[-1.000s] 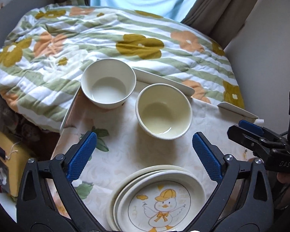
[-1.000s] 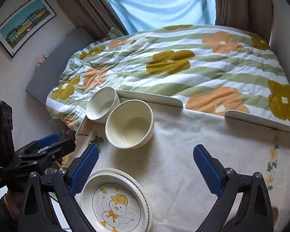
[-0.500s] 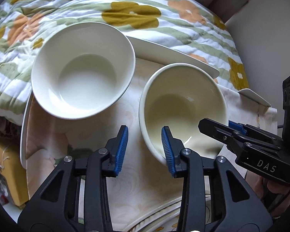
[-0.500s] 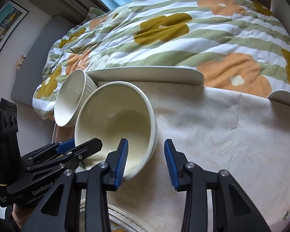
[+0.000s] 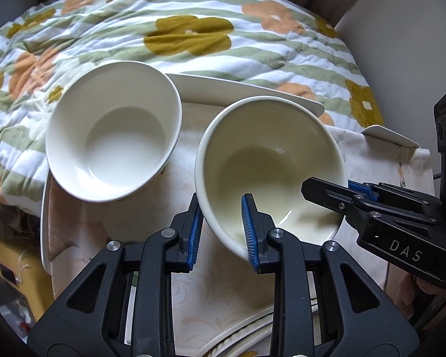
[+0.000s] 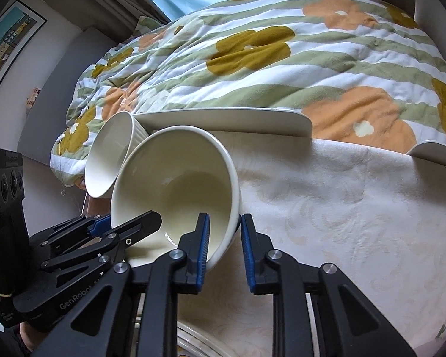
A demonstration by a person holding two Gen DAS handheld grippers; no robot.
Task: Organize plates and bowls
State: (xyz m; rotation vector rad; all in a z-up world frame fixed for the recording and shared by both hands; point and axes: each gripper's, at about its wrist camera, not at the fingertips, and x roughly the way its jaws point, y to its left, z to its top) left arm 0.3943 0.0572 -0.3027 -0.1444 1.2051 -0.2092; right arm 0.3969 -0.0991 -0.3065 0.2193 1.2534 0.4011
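Your left gripper [image 5: 223, 228] had just been closing and was clamped on the near-left rim of the glossy cream ceramic bowl [image 5: 270, 160], one blue pad outside the wall and one inside. Your right gripper [image 6: 224, 247] had likewise just been closing and gripped the same bowl on its opposite rim, again one pad inside and one outside. The bowl stood on the bench [image 6: 327, 208], which was covered by a pale patterned cloth, towards its far edge. A second, whiter ribbed bowl [image 5: 113, 136] stood just beside it on the left; whether the two touched could not be told. The rims of stacked cream plates [image 5: 240, 339] showed at the near edge, below your left gripper. Behind the bench lay a bed with a quilted flower-patterned cover [image 5: 178, 35].
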